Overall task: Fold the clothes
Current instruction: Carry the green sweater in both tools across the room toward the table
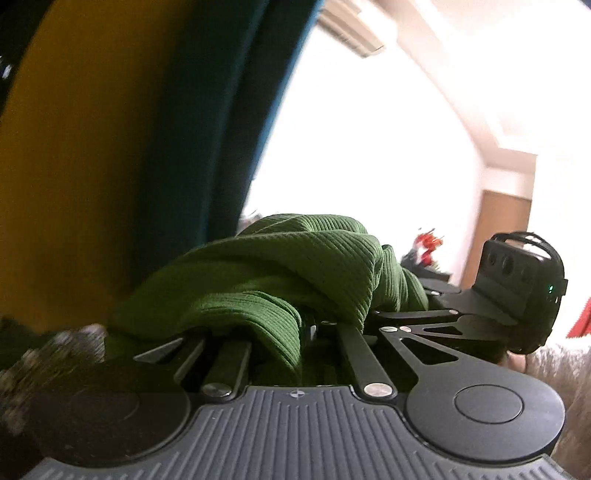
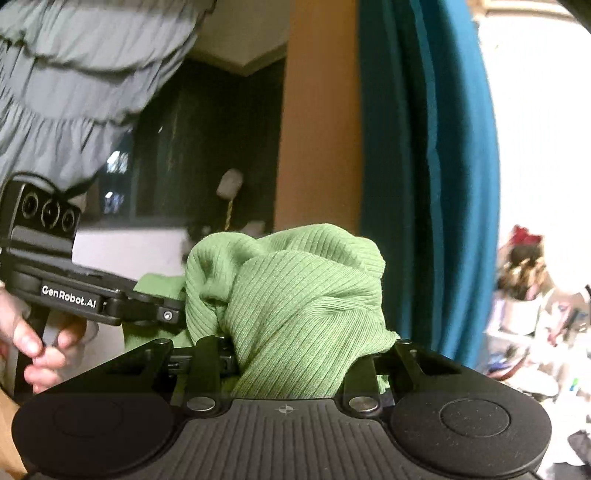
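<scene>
Hand (image 2: 35,343) (right view only) grips left tool (image 2: 173,317) beside green garment (image 2: 295,295).

This looks like a lived-in home room: a teal curtain (image 2: 424,177) hangs beside a bright window (image 1: 369,147), a wall air conditioner (image 1: 351,26) above it, a wooden door (image 1: 498,236) and cluttered belongings (image 2: 532,295) nearby.

In the left wrist view, a garment (image 1: 273,273) lies bunched over the left gripper (image 1: 295,332) at lower centre, with a curtain (image 1: 207,122) upper left behind it and the right gripper (image 1: 517,291) at right. In the right wrist view, the garment (image 2: 291,306) fills lower centre, the left gripper (image 2: 92,291) at left, the curtain (image 2: 424,177) behind at upper right.
</scene>
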The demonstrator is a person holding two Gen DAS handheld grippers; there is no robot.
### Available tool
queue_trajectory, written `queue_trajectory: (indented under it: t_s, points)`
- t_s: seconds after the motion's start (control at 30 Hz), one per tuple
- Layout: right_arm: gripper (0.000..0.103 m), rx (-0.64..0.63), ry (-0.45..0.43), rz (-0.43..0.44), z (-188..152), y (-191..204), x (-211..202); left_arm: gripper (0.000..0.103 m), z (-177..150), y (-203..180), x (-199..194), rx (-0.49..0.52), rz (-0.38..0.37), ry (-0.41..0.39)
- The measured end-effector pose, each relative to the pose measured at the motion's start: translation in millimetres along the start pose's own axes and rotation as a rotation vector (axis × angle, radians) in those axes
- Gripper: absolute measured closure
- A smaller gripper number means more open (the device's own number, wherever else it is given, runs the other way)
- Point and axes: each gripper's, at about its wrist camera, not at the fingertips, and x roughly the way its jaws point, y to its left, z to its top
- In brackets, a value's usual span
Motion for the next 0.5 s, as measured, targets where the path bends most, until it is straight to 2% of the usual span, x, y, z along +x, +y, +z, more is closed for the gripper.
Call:
queue_trajectory:
  t_s: [0.1,0.27,0.5]
  points:
    - [0.077,-0.015,-0.033,-0.054,12.4,-13.3,-27.5,0.099,10.4,-25.6,12.2,0.027,-0.05,-0.031]
    - [0.077,-0.043,-0.08,-0.156,18.0,-41.6,-104.7,0.099,27.3,-70.3,33.9,0.073,-0.135,-0.078]
    - [0.077,-0.043,-0.109,-0.288,9.2,-79.6,-228.4,0.099,30.4,-184.8,89.3,0.133,-0.23,-0.046]
